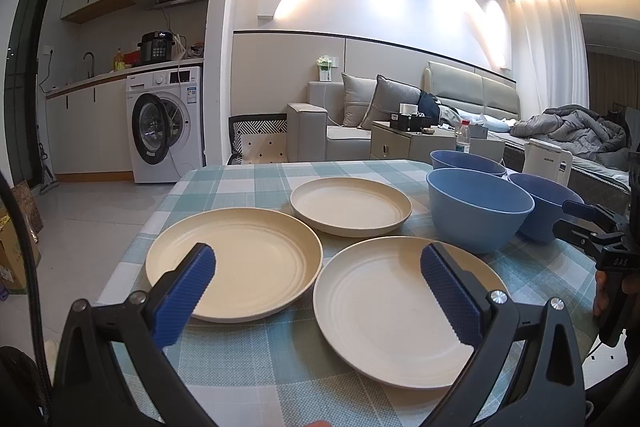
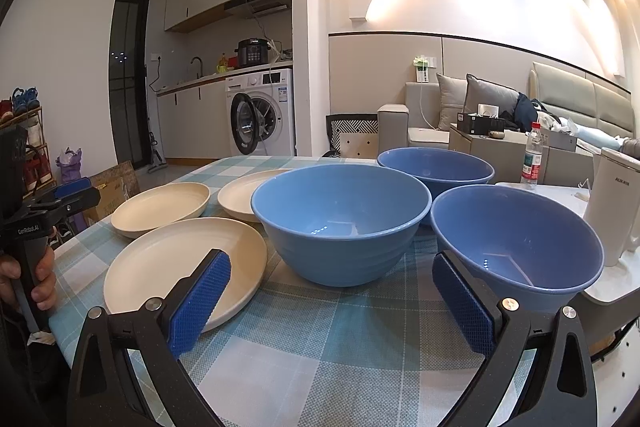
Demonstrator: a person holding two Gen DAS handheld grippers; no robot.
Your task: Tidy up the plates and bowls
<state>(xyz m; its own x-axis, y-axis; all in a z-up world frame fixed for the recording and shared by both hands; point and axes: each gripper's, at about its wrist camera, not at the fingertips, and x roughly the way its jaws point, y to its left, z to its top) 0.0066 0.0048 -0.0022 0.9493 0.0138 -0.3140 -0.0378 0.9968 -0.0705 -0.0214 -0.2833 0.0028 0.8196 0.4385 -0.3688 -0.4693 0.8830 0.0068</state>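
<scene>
Three cream plates lie flat and apart on the checked tablecloth: a left plate [image 1: 240, 259], a far plate [image 1: 350, 205] and a near right plate [image 1: 384, 311]. Three blue bowls stand upright to their right: a middle bowl [image 2: 340, 219], a far bowl [image 2: 436, 167] and a right bowl [image 2: 516, 243]. My left gripper [image 1: 318, 287] is open and empty, hovering over the near edges of the left and near right plates. My right gripper [image 2: 332, 297] is open and empty, in front of the middle and right bowls.
A white electric kettle [image 2: 616, 203] and a water bottle [image 2: 532, 157] stand at the table's right side. The checked tablecloth [image 2: 320, 347] covers the table. A sofa, bed and washing machine [image 1: 164, 125] stand beyond the table's far edge.
</scene>
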